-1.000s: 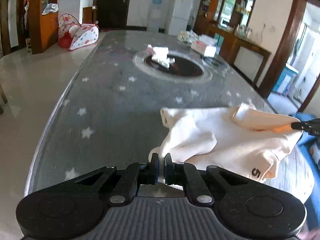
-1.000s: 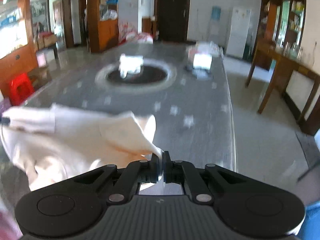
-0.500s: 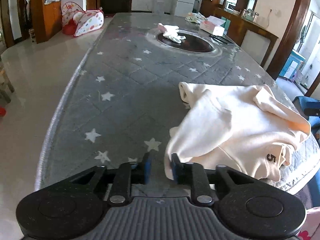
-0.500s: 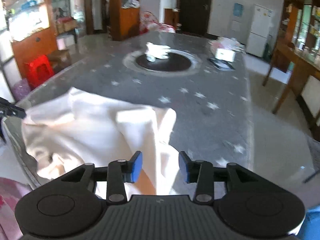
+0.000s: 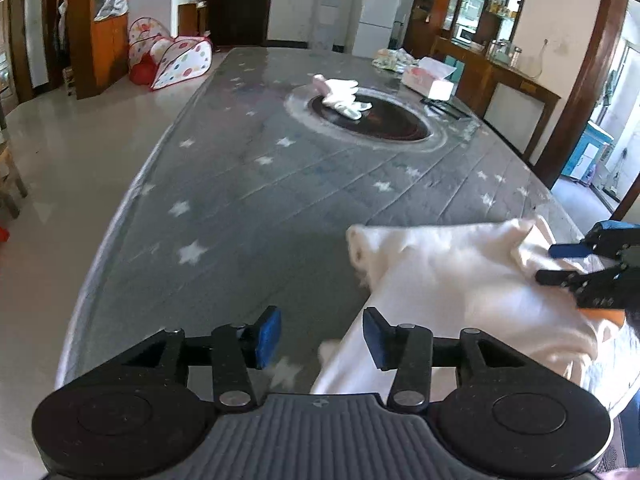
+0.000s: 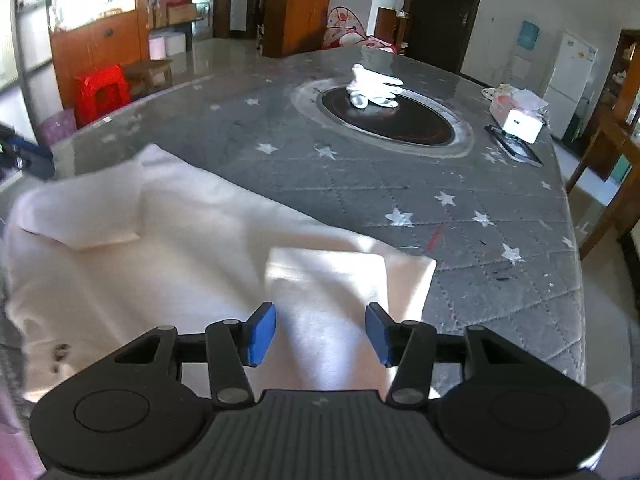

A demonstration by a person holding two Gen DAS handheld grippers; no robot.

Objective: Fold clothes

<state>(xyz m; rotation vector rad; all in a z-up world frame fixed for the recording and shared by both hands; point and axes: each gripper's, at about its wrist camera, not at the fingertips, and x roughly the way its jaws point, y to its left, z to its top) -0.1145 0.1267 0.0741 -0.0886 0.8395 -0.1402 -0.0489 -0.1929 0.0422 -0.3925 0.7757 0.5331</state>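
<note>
A cream garment [image 6: 192,248] lies spread on the near end of the grey star-patterned table [image 6: 360,192], one sleeve folded over it. It also shows in the left wrist view [image 5: 460,280] at the right. My left gripper [image 5: 320,336] is open and empty, just left of the garment's edge. My right gripper [image 6: 320,334] is open and empty above the garment's near part. The right gripper's fingers [image 5: 568,250] show at the right edge of the left wrist view, over the cloth. The left gripper's tip [image 6: 28,156] shows at the left edge of the right wrist view.
A dark round inset [image 5: 372,120] in the table's middle holds small white clothes [image 5: 340,94]. A tissue box [image 5: 428,80] and a dark flat object [image 6: 516,148] lie at the far side. A red stool [image 6: 102,92], cabinets and a sideboard stand around the table.
Both grippers have opened and let go of the garment, which now lies on the table. Both have drawn back a little from it.
</note>
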